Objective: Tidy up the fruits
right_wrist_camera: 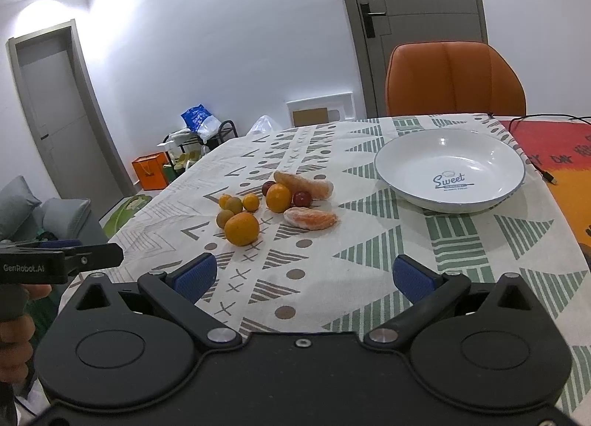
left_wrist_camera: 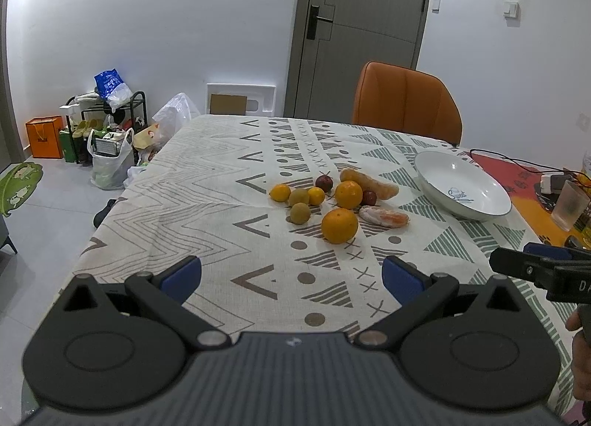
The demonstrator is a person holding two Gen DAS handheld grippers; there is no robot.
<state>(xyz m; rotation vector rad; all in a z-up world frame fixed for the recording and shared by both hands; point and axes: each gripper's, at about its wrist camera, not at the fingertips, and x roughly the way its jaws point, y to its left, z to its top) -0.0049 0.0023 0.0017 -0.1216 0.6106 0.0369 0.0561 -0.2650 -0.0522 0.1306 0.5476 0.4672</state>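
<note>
Step not yet begun: left gripper (left_wrist_camera: 291,274) and right gripper (right_wrist_camera: 303,274), jaws apart and empty, face fruit cluster (right_wrist_camera: 273,204) mid-frame; next, approach nearest orange (right_wrist_camera: 242,228) for plate (right_wrist_camera: 406,164).

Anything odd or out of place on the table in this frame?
One piece stands out: a peeled orange lies bare on the tablecloth beside the whole fruit. The white bowl holds nothing.
</note>
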